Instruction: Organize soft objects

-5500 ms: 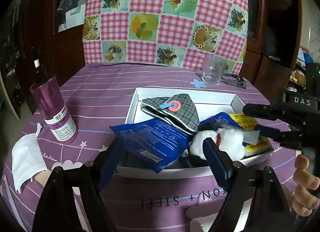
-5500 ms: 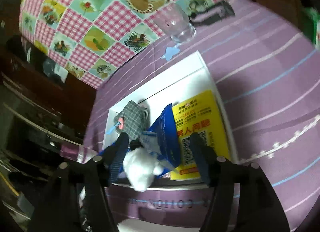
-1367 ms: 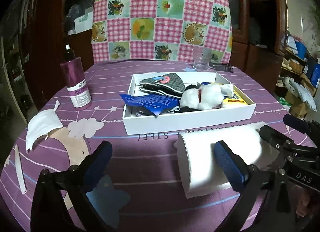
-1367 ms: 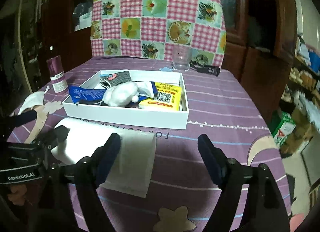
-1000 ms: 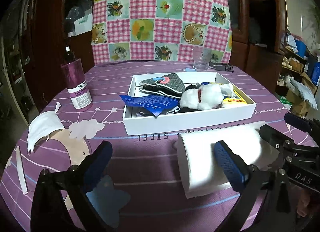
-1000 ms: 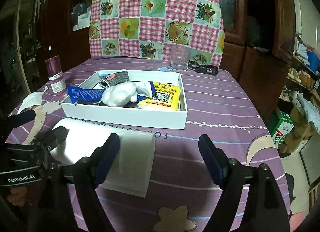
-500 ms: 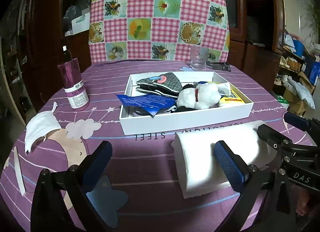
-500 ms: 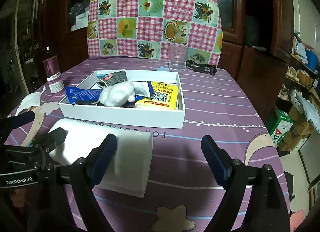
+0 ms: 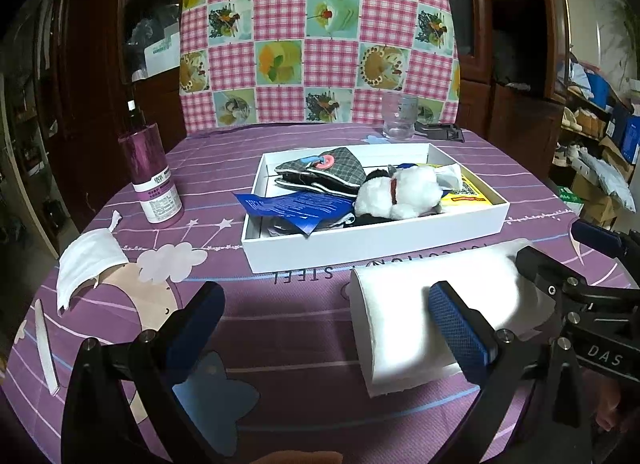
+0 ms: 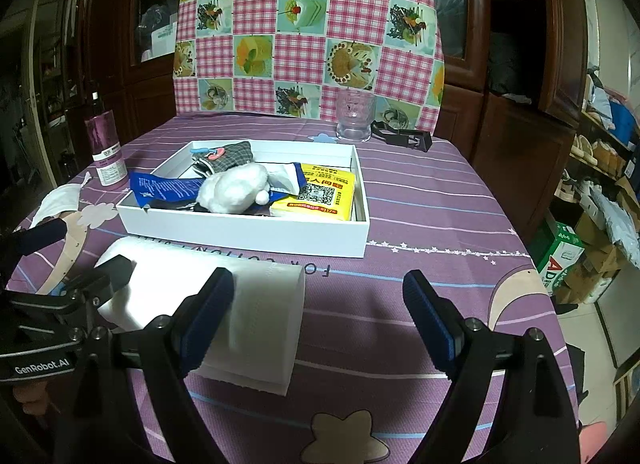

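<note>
A white box [image 9: 376, 244] on the purple tablecloth holds a grey plaid pouch [image 9: 332, 169], a blue packet [image 9: 296, 203], a white plush toy [image 9: 400, 193] and a yellow tissue pack [image 9: 468, 193]. In front of the box a white paper roll [image 9: 432, 312] lies on its side. My left gripper [image 9: 326, 304] hangs open over the near table, with its right finger in front of the roll. My right gripper [image 10: 316, 292] is also open and holds nothing. The roll [image 10: 256, 304] lies just ahead of its left finger. Each gripper shows at the edge of the other's view.
A purple bottle [image 9: 154, 183] and a white face mask [image 9: 90, 260] sit at the left of the table. A glass [image 9: 398, 123] and a black clip [image 9: 440, 131] stand behind the box. A checked cloth [image 9: 320, 35] hangs at the back, and boxes [image 10: 560, 256] lie on the floor at the right.
Several seconds ago both grippers were at the box, the right one around the plush toy. Both have since pulled back to the near table by the roll. Over the last second they have stayed still.
</note>
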`<state>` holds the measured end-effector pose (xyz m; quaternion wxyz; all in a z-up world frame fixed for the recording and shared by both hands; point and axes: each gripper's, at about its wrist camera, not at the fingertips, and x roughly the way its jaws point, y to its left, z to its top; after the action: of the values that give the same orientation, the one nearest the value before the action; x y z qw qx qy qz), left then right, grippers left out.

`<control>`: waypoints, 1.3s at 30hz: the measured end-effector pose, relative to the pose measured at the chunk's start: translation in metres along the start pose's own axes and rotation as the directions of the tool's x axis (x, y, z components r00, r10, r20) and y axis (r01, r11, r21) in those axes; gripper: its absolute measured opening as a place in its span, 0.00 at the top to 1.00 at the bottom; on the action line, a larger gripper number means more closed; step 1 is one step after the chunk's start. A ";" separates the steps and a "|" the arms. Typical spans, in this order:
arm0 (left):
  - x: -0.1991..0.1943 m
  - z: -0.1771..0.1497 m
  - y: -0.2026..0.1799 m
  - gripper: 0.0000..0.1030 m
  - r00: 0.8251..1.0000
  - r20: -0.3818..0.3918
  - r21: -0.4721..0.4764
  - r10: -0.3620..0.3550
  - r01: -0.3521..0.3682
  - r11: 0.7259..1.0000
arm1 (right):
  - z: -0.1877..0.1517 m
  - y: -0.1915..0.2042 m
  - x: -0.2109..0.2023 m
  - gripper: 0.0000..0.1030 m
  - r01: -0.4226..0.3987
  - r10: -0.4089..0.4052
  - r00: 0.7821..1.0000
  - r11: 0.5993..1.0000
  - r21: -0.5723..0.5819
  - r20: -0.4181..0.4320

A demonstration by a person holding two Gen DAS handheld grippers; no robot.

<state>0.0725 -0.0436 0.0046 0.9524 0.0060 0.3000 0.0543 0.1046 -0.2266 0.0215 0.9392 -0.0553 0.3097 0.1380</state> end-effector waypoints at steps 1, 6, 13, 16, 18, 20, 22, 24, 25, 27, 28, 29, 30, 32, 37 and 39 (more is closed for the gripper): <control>0.000 0.000 0.000 0.00 1.000 0.000 0.000 -0.001 0.001 1.000 | 0.000 0.000 0.000 0.16 0.000 0.000 1.000 1.000 0.000 0.000; 0.000 0.000 -0.001 0.00 1.000 0.002 0.005 0.005 -0.005 1.000 | 0.000 0.001 0.000 0.16 0.001 -0.001 1.000 1.000 -0.001 0.000; 0.000 0.000 0.001 0.00 1.000 -0.006 -0.008 -0.013 0.013 1.000 | 0.000 -0.001 0.001 0.14 0.003 -0.003 1.000 1.000 0.004 -0.002; 0.001 0.000 0.002 0.00 1.000 -0.009 -0.015 -0.022 0.022 1.000 | 0.000 -0.002 0.000 0.14 0.002 -0.002 1.000 1.000 0.007 -0.003; 0.001 0.000 0.002 0.00 1.000 -0.009 -0.015 -0.021 0.020 1.000 | 0.000 -0.002 0.000 0.14 0.003 -0.003 1.000 1.000 0.007 -0.003; 0.001 0.000 0.003 0.00 1.000 -0.009 -0.016 -0.023 0.022 1.000 | 0.000 -0.003 0.001 0.14 0.003 -0.003 1.000 1.000 0.006 -0.003; 0.002 0.000 0.004 0.00 1.000 -0.011 -0.019 -0.027 0.027 0.999 | 0.000 -0.002 0.000 0.14 0.003 -0.003 1.000 1.000 0.006 -0.003; 0.002 0.000 0.003 0.00 1.000 -0.011 -0.020 -0.029 0.028 0.999 | 0.000 -0.003 0.001 0.13 0.002 -0.002 1.000 1.000 0.007 -0.003; 0.002 0.000 0.003 0.00 1.000 -0.009 -0.016 -0.023 0.023 1.000 | 0.000 -0.002 0.001 0.13 0.002 -0.002 1.000 1.000 0.007 -0.003; 0.000 0.000 0.001 0.00 1.000 -0.003 -0.004 -0.006 0.006 1.000 | 0.000 -0.001 0.000 0.13 0.003 -0.003 1.000 1.000 0.006 -0.003; 0.000 0.000 0.000 0.00 1.000 -0.001 0.001 0.000 0.000 1.000 | 0.000 -0.002 0.001 0.13 0.003 -0.003 1.000 1.000 0.006 -0.003; 0.000 0.000 -0.001 0.00 1.000 0.001 0.005 0.004 -0.004 1.000 | 0.000 -0.002 0.001 0.13 0.002 -0.002 1.000 1.000 0.007 -0.003; -0.001 0.000 -0.001 0.00 1.000 0.001 0.005 0.003 -0.003 1.000 | 0.000 -0.001 0.000 0.13 0.002 -0.002 1.000 1.000 0.007 -0.003; -0.001 0.000 -0.002 0.00 1.000 0.000 0.005 0.003 -0.003 1.000 | 0.000 -0.002 0.000 0.13 0.002 -0.002 1.000 1.000 0.007 -0.003; -0.001 0.000 -0.001 0.00 1.000 0.001 0.007 0.005 -0.005 1.000 | 0.000 -0.002 0.000 0.13 0.003 -0.003 1.000 1.000 0.005 -0.003; -0.001 0.000 -0.001 0.00 1.000 0.001 0.007 0.005 -0.005 1.000 | 0.000 -0.002 0.000 0.13 0.004 -0.004 1.000 1.000 0.005 -0.003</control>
<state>0.0721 -0.0451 0.0050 0.9524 0.0100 0.2996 0.0558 0.1058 -0.2288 0.0216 0.9392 -0.0539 0.3111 0.1352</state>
